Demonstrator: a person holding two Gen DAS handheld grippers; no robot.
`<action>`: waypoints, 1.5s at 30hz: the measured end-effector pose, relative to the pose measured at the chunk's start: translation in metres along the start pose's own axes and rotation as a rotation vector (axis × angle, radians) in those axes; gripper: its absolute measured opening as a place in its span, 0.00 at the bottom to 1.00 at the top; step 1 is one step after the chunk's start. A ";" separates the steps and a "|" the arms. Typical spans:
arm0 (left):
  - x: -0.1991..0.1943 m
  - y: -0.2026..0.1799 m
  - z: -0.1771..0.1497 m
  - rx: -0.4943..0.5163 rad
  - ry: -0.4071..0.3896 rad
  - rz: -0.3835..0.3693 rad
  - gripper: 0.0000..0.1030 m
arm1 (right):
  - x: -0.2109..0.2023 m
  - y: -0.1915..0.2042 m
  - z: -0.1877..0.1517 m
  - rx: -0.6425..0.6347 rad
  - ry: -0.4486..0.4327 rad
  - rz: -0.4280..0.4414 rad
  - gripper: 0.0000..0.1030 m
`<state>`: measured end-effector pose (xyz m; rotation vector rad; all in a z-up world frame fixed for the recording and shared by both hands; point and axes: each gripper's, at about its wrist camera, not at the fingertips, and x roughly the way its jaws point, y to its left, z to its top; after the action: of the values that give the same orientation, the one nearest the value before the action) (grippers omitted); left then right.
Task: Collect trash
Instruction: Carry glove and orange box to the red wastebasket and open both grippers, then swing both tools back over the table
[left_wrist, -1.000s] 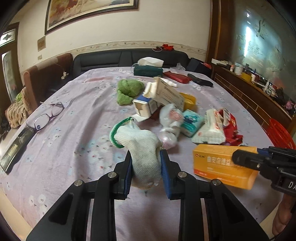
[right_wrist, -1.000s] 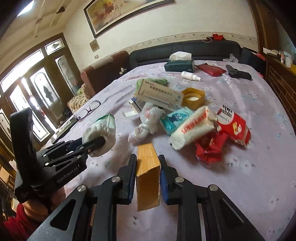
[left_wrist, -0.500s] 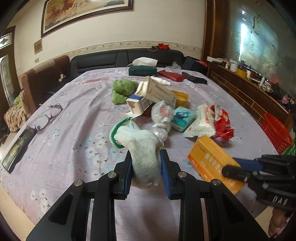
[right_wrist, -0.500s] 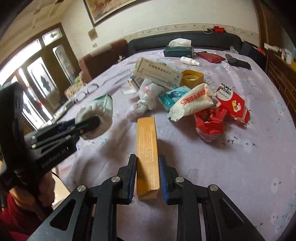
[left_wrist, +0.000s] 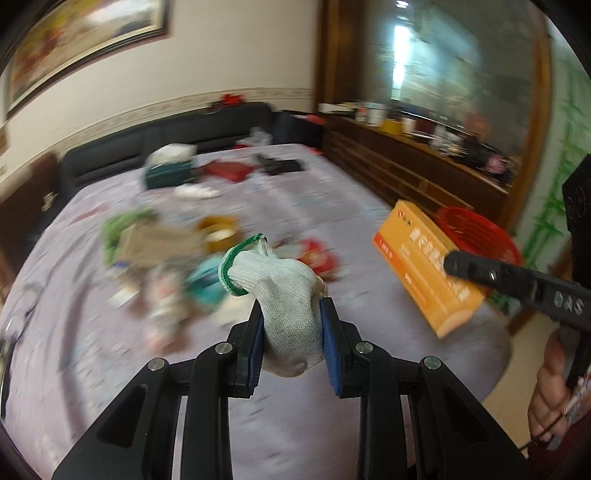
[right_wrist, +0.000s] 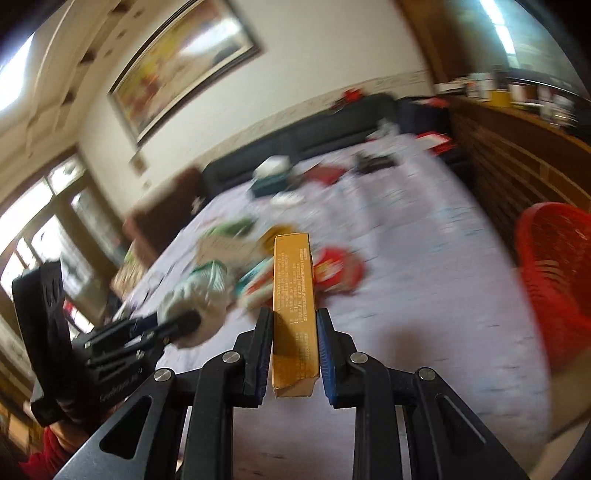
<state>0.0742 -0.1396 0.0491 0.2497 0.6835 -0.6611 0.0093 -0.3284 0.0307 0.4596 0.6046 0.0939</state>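
Both loads now lifted off the table (left_wrist: 332, 192) and swung toward the red basket (right_wrist: 554, 280): left gripper (left_wrist: 291, 332) clamped on soft, light knit glove (left_wrist: 280, 288), bunched mid-body; right gripper (right_wrist: 294, 354) clamped across stiff, light, crushable orange carton (right_wrist: 293, 295) near its end.

A table (left_wrist: 303, 424) draped in a pale lilac floral cloth is carrying a blurred heap of litter near its middle: a red wrapper (left_wrist: 319, 254), a teal packet (left_wrist: 207, 280), a yellow tape roll (left_wrist: 218, 229), a pale carton (left_wrist: 159, 242) and a green cloth (left_wrist: 114, 225). Farther back, a dark green tissue box (left_wrist: 168, 175), a red pouch (left_wrist: 227, 170) and a black item (left_wrist: 279, 165) are lying.
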 end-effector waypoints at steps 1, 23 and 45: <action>0.004 -0.015 0.008 0.024 -0.003 -0.027 0.26 | -0.011 -0.014 0.004 0.025 -0.026 -0.024 0.24; 0.151 -0.250 0.116 0.144 0.074 -0.372 0.65 | -0.115 -0.248 0.047 0.385 -0.216 -0.442 0.33; 0.047 -0.073 0.018 0.007 0.034 -0.148 0.72 | -0.038 -0.125 0.016 0.183 -0.064 -0.303 0.57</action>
<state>0.0640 -0.2263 0.0312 0.2184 0.7369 -0.8017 -0.0184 -0.4544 0.0067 0.5406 0.6161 -0.2655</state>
